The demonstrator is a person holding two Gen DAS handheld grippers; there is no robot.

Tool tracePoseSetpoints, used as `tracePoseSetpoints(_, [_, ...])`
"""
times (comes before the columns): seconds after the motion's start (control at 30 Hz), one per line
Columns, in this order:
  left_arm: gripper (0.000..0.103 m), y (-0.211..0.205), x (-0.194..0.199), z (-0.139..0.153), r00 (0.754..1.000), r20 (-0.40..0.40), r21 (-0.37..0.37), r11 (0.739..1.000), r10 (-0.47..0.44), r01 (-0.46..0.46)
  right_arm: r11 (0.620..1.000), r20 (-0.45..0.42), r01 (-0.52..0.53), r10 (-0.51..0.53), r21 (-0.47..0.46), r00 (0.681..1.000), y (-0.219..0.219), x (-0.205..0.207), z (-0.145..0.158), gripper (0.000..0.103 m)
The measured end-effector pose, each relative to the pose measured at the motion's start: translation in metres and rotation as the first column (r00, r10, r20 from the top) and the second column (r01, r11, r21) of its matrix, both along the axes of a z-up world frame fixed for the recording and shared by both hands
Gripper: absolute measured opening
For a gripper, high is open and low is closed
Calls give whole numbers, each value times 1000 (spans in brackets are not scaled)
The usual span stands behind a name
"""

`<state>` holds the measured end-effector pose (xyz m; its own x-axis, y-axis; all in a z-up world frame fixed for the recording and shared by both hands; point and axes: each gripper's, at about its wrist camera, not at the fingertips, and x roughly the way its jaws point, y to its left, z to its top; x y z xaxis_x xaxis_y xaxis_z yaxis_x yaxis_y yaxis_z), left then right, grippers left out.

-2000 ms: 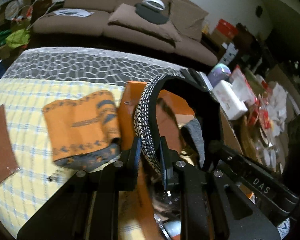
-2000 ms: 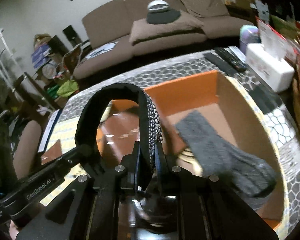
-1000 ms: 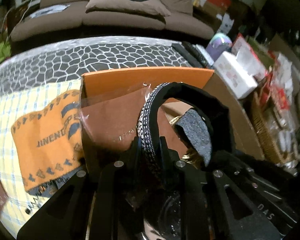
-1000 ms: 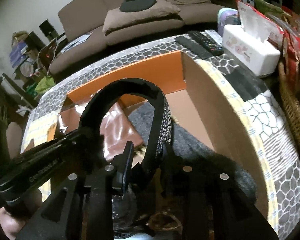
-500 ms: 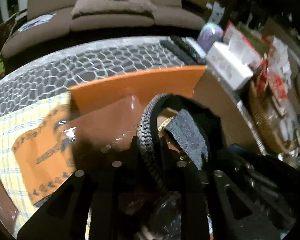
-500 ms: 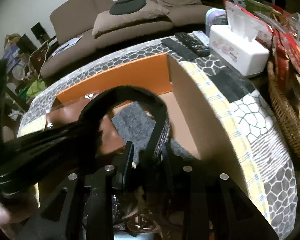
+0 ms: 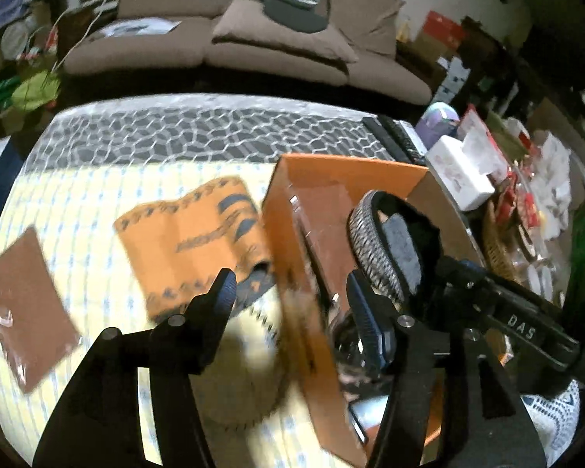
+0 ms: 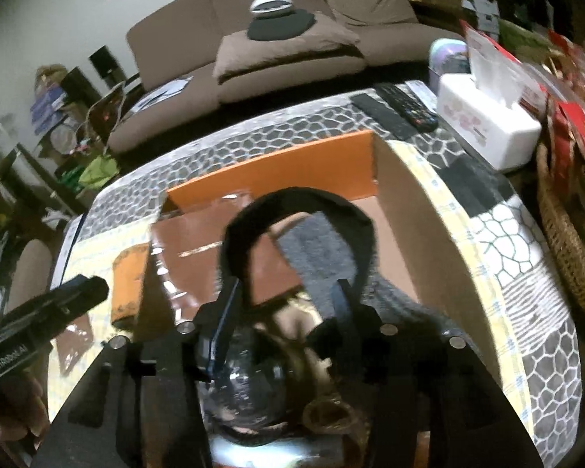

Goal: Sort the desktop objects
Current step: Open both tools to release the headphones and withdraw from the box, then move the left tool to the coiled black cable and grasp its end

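A black headband with a studded edge (image 7: 374, 241) stands in the orange cardboard box (image 7: 347, 175); in the right wrist view it arches as a black loop (image 8: 300, 210) over the box (image 8: 277, 171). My left gripper (image 7: 288, 292) is open and empty, straddling the box's left wall. My right gripper (image 8: 284, 304) is open, its fingers either side of the headband's lower ends. A grey sock (image 8: 319, 249) and a brown packet (image 8: 199, 245) lie in the box. An orange patterned cloth (image 7: 195, 241) and another brown packet (image 7: 23, 312) lie on the yellow checked cloth.
A white tissue box (image 8: 487, 117), remote controls (image 8: 401, 109) and a wicker basket (image 8: 565, 234) stand right of the box. A brown sofa (image 7: 245, 39) is behind the table. The right gripper's body (image 7: 518, 319) shows at right in the left view.
Both grippers were shut on the headband and carried it down into the box. Both have now opened and let it go; the left gripper has moved left over the box wall.
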<state>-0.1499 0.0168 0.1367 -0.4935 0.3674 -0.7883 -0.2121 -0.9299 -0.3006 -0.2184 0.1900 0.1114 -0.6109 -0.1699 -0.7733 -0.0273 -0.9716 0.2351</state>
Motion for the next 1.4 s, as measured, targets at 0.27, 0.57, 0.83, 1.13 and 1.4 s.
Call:
tracePoseSetpoints(0.27, [56,-44,39,-8,996,35,-8,997,83,-83,994,-22,-106,106,10,994,-46,7,19,52])
tracePoseSetpoints(0.57, [54,-87,62,-34,986,84,4,990,143,-144,980,-3,-192,192,44,981,-89,10,15,44])
tracePoseSetpoints(0.83, [50,-103,59,-68,984,134,-88,991,115,-104,950,-1,-311,311,13,951,-143,11,14,42])
tracePoseSetpoints(1.13, [50,-90,59,-114,973,227,-129,992,41,-11,951,8,-310,310,1,951,-163,4,8,42])
tracePoseSetpoints(1.4, [50,-81,53,-118,977,208,-128,991,53,-26,948,15,-318,318,-6,948,-174,-1,2,43])
